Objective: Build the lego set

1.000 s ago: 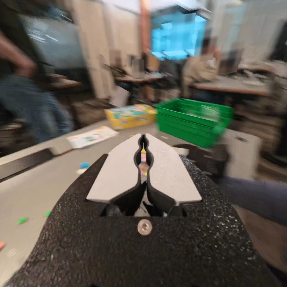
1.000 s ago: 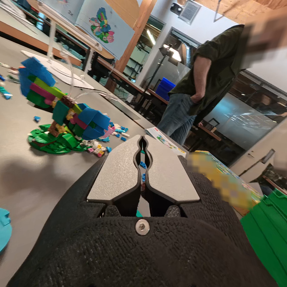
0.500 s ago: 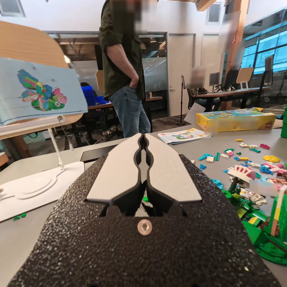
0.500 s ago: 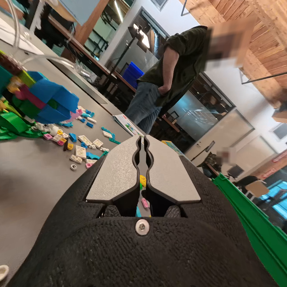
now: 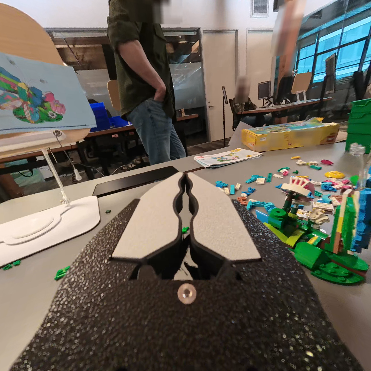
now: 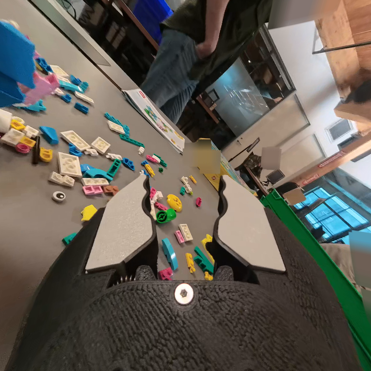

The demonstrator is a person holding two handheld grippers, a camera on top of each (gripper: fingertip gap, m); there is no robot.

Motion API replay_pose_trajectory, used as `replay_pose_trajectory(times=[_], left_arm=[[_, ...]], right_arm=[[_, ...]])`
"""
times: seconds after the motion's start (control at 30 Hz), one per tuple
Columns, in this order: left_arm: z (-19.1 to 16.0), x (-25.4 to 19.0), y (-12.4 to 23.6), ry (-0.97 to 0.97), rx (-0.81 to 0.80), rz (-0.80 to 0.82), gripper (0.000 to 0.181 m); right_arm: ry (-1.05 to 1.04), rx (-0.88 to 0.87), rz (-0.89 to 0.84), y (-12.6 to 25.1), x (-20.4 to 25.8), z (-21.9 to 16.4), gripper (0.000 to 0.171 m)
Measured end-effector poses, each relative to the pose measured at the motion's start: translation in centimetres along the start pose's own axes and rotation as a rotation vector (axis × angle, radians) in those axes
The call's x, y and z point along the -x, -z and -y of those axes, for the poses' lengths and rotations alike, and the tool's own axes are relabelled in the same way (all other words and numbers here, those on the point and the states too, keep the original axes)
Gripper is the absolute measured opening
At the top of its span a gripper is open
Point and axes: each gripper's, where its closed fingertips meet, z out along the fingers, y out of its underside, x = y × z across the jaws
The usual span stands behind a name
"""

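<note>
A partly built lego model (image 5: pixel 339 239) with a green base and blue, green and yellow wings stands on the grey table at the right of the left wrist view; its blue wing (image 6: pixel 14 66) shows at the upper left of the right wrist view. Many loose pieces (image 6: pixel 96 160) lie scattered on the table. My left gripper (image 5: pixel 185 175) is shut and empty, left of the model. My right gripper (image 6: pixel 183 178) is open and empty above loose pieces, with a green round piece (image 6: pixel 165 215) and a yellow round piece (image 6: pixel 174 202) between its fingers.
A picture of the model on a stand (image 5: pixel 40 96) with a white base (image 5: pixel 40 226) is at left. An instruction booklet (image 5: pixel 226 156), a yellow box (image 5: pixel 289 136) and a green crate (image 6: pixel 313 259) lie at the table's far side. A person (image 5: pixel 144 80) stands behind the table. The partly built lego model (image 5: pixel 339 239) is about equally far from each gripper, around 15 cm.
My right gripper has opened and tipped down over the loose pieces. My left gripper has swung from the green crate toward the model and stayed shut.
</note>
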Motion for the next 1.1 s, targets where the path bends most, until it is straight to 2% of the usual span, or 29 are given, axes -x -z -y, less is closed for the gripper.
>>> replay_pose_trajectory(times=[0.13,0.33,0.43,0.63,0.87,0.93,1.1], left_arm=[[-0.4,0.1,-0.1,0.075,0.019,-0.023,0.0],[0.3,-0.2,0.2,0.077,-0.026,-0.04,0.0],[-0.4,-0.1,-0.1,0.127,0.013,-0.049,0.0],[0.8,-0.1,0.3,0.076,-0.033,-0.046,0.0],[2.4,-1.9,1.0,-0.097,-0.132,-0.091,0.0],[2.6,-2.3,1.2,-0.158,-0.154,-0.098,0.009],[2.7,-2.8,1.3,-0.156,-0.17,-0.135,0.015]], right_arm=[[0.078,0.063,-0.025,-0.3,0.2,-0.9,0.069],[0.146,0.121,-0.052,-0.5,0.3,-1.8,0.057],[0.14,0.109,-0.048,-0.5,0.3,-1.7,0.057],[-0.042,-0.045,-0.053,0.8,-1.1,0.3,0.061],[-0.194,-0.263,0.077,3.6,-0.7,3.5,0.057],[-0.221,-0.318,0.108,4.3,-0.5,4.3,0.055],[-0.316,-0.409,0.139,5.5,-1.0,5.4,0.05]])
